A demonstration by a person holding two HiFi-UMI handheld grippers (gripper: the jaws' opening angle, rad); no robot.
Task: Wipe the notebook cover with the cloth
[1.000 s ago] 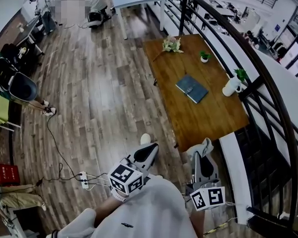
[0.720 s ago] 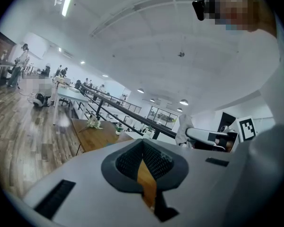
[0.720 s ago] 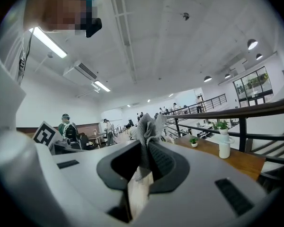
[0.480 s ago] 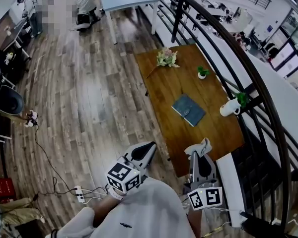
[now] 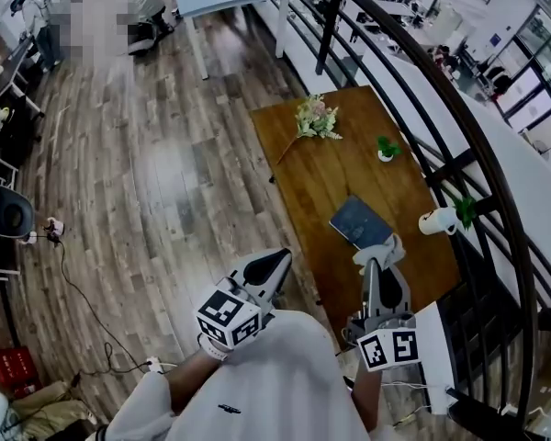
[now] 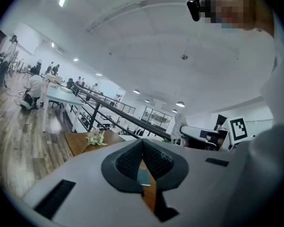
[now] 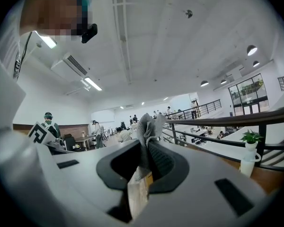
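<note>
A dark blue notebook [image 5: 359,220] lies closed on the wooden table [image 5: 340,168], toward its near right part. My right gripper [image 5: 378,263] is shut on a grey cloth [image 5: 383,249], which hangs just short of the notebook's near edge. In the right gripper view the cloth [image 7: 149,126] stands crumpled above the right gripper [image 7: 147,148]. My left gripper [image 5: 277,260] is shut with nothing in it, over the floor left of the table. Between its pads in the left gripper view [image 6: 143,151] a bit of the notebook [image 6: 144,177] shows.
A flower bunch [image 5: 317,118] lies at the table's far end, with a small potted plant [image 5: 386,147] near the right edge. A white vase with a plant [image 5: 438,219] stands right of the notebook. A black railing [image 5: 459,145] runs along the table's right side. Cables [image 5: 69,274] cross the wood floor on the left.
Both grippers have come closer to the table. The right gripper with the cloth now reaches the notebook's near edge; the left stays level beside it.
</note>
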